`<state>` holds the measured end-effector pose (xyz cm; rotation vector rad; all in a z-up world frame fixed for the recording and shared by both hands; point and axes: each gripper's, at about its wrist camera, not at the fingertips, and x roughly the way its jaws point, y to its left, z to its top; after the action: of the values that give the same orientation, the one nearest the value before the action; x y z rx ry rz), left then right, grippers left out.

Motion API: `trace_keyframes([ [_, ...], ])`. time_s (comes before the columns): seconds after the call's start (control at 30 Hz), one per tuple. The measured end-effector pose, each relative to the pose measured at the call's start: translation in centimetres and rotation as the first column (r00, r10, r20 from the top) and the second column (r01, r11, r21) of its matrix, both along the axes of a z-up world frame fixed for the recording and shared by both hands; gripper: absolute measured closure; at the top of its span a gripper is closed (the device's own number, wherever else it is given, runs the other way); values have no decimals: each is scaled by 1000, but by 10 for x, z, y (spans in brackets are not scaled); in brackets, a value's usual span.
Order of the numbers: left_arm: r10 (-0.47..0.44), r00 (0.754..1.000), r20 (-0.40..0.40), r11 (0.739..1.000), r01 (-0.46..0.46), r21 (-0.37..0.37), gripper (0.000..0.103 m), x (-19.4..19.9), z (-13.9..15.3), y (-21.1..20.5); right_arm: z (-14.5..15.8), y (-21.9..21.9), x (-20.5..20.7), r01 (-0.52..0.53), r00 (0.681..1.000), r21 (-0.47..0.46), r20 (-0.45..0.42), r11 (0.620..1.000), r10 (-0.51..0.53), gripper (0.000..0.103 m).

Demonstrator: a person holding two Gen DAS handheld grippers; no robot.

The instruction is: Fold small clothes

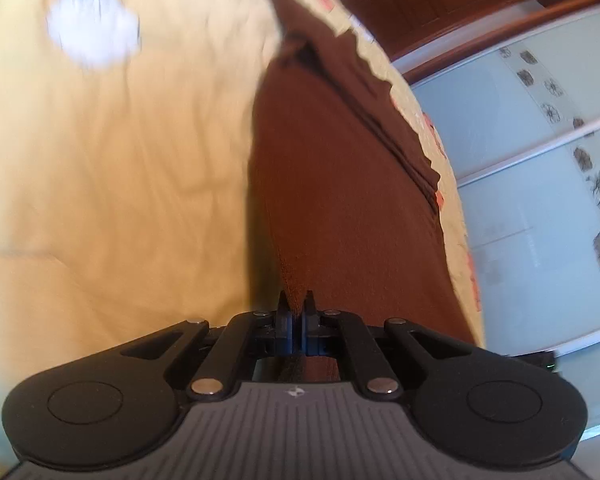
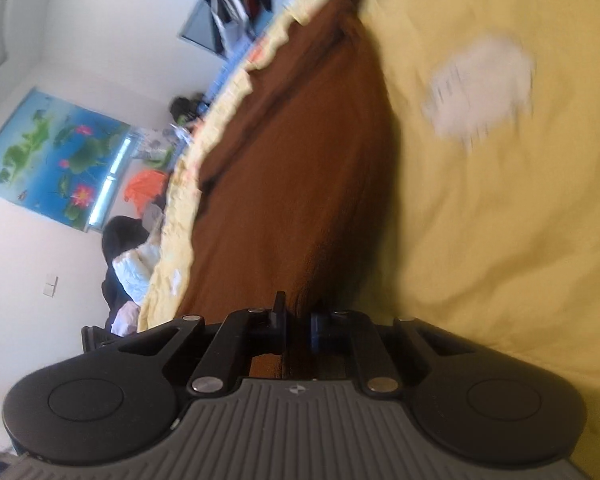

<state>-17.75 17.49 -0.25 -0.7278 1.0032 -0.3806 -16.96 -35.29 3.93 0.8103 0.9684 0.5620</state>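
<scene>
A brown garment (image 1: 332, 184) hangs stretched above a yellow bedsheet (image 1: 120, 160). My left gripper (image 1: 297, 300) is shut on one end of it, with cloth pinched between the jaws. In the right wrist view the same brown garment (image 2: 300, 168) runs away from my right gripper (image 2: 298, 312), which is shut on its other end. Folds and seams show along the garment's far edge. Both views are blurred.
The yellow sheet (image 2: 500, 220) has a white cloud print (image 1: 92, 28) and a ruffled edge (image 2: 220, 120). A glass sliding door (image 1: 540, 160) stands beyond the bed. A seated person (image 2: 132, 256) and a flower poster (image 2: 56, 160) are by the wall.
</scene>
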Motion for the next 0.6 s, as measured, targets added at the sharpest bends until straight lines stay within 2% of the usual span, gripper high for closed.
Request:
trace_keyframes([
  [0.07,-20,1000,3,997,20,76,100,-2,3,0,4,-6,-3,0,1000,-80,9,997,0,87],
  [0.1,-40,999,-15,993,41,107,100,-2,-1,-2,-4,-9,-3,2,1000,-109,-26,994,-5,87],
  [0.13,-54,999,-2,994,54,96,100,-3,-2,-4,-13,-13,-2,1,998,-94,-56,996,-7,92],
  [0.2,-49,998,-27,997,51,61,99,-5,-3,-6,-21,-18,-4,13,997,-18,-79,1000,-15,86],
  [0.23,-54,997,-46,998,55,30,95,-7,-4,-7,-19,-17,-8,17,998,-14,-66,1000,-18,77],
  [0.27,-73,995,-66,997,71,-22,81,-9,-7,-9,-17,-16,-10,16,998,-2,-57,1000,-16,62],
  [0.3,-84,994,-66,994,78,-82,73,-13,-12,-11,-17,-14,-12,13,999,23,-50,1000,-12,55],
  [0.33,-84,995,-53,988,76,-135,54,-17,-14,-14,-16,-13,-13,8,999,41,-43,999,-6,46],
  [0.37,-86,996,-39,981,78,-178,38,-20,-15,-17,-15,-11,-13,5,999,39,-44,999,-3,45],
  [0.4,-84,996,-29,976,77,-202,33,-20,-15,-20,-14,-9,-10,2,999,26,-50,1000,0,45],
  [0.43,-83,996,-19,977,77,-198,34,-22,-14,-22,-13,-4,-6,-5,999,22,-54,1000,6,45],
  [0.47,-81,997,-9,981,78,-179,46,-22,-13,-24,-12,0,-4,-14,998,14,-58,1000,14,56],
  [0.5,-78,997,-21,989,75,-126,70,-19,-11,-27,-12,3,-1,-28,997,-21,-69,999,27,70],
  [0.53,-81,994,-67,996,78,-41,99,-16,-12,-28,-11,6,1,-51,995,-79,-88,996,44,89],
  [0.6,-79,994,-78,996,77,-35,99,-17,-11,-17,-6,1,-1,-65,996,-126,-74,990,56,89],
])
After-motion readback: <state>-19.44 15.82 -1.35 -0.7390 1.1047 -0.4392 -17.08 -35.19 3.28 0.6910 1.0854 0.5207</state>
